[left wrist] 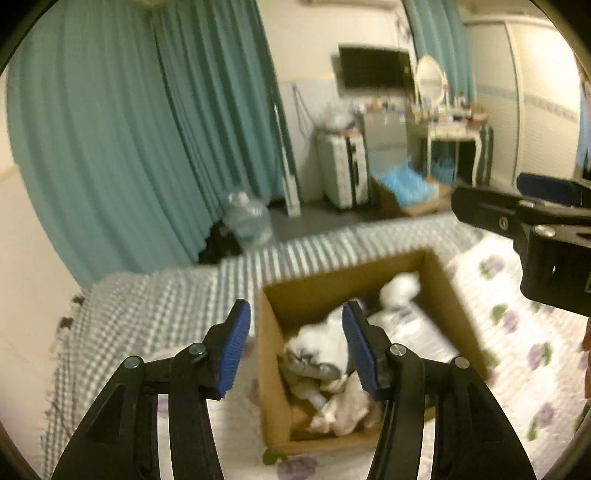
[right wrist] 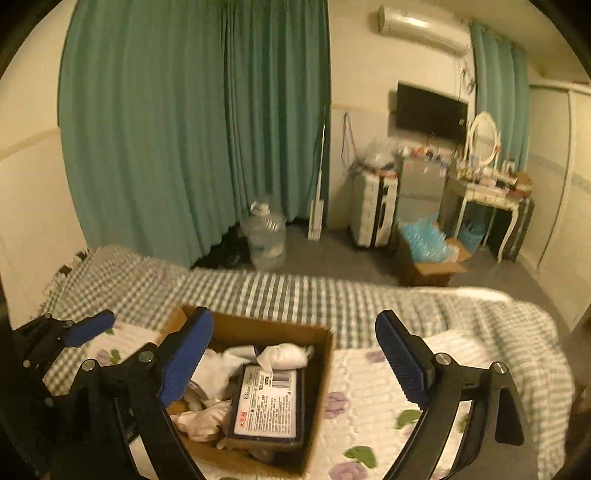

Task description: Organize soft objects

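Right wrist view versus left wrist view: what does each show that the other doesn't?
Only the right wrist view shows the white air conditioner high on the wall and the flat dark-framed package with a white printed label lying in the box.

Only the left wrist view shows the right gripper from the side, at the frame's right edge.

Both show the open brown cardboard box of white soft items on the flowered white quilt, the clear water jug, and nothing between either gripper's blue pads.
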